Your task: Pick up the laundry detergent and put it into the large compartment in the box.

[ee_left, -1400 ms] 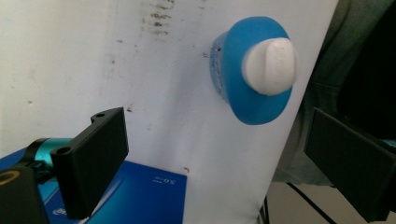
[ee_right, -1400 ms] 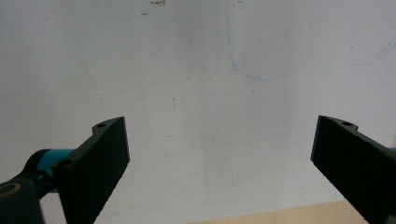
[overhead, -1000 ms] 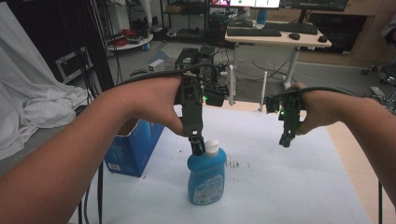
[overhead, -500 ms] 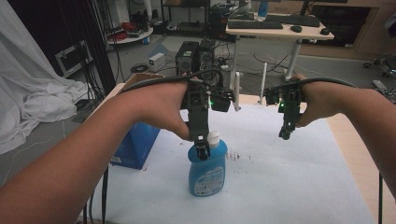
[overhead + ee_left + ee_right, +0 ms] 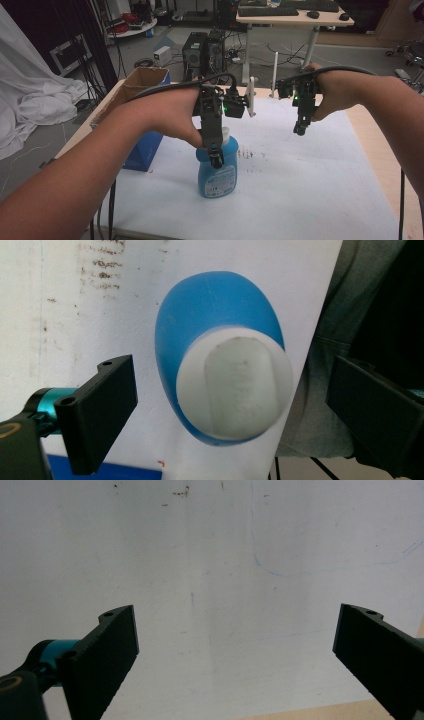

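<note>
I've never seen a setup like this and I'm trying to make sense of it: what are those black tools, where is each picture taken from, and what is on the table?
There is no robot here. A person holds a handheld two-jaw gripper in each hand, each with a small camera riding on it.

The high view looks down from above the person's side of the table, which has a white cover. The forearms come in from the bottom. The left gripper hangs over a blue bottle with a white cap. The right gripper hovers over bare table. A cardboard box stands at the table's left edge.

The left gripper view looks straight down on the bottle's cap, with the jaws open on either side, not touching it. The right gripper view looks down between its open jaws at the white cover.

Nothing is held yet.
</note>
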Demonstrator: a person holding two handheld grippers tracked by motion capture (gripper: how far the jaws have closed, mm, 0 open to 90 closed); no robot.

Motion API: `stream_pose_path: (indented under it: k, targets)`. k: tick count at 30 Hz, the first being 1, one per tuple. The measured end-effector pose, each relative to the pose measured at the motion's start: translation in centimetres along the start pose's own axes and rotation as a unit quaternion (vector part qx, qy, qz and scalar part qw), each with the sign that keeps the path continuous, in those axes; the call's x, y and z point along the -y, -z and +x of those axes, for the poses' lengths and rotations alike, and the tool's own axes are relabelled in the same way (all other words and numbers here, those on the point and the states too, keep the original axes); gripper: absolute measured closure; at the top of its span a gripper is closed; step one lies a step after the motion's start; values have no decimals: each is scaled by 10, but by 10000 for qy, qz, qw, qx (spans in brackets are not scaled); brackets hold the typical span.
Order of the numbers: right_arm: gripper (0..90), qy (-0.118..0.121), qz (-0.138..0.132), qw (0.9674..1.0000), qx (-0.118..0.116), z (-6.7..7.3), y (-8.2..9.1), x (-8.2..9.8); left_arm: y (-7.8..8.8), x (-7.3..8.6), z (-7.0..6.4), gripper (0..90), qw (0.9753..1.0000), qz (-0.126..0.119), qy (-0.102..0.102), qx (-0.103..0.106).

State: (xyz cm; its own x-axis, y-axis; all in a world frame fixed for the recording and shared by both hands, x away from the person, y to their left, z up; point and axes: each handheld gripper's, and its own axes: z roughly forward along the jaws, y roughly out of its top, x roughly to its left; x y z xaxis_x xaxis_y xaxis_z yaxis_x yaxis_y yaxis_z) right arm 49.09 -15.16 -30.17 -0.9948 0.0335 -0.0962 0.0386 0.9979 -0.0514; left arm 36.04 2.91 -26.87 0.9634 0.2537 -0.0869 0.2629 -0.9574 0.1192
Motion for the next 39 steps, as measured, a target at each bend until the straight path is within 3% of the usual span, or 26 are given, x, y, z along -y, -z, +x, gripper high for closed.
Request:
stream_pose_path:
  k: [12, 23, 39]
  targets:
    - [34, -11, 18, 10000, -22, -2, -4, -2, -16, -3, 3, 64, 9997, 0, 254, -57]
    - [34, -23, 31, 10000, -31, -3, -5, 0, -28, -5, 5, 67, 9994, 72, 319, -105]
    - [34, -50, 28, 10000, -27, -4, -7, 0, -29, -7, 4, 135, 9993, 52, 320, -201]
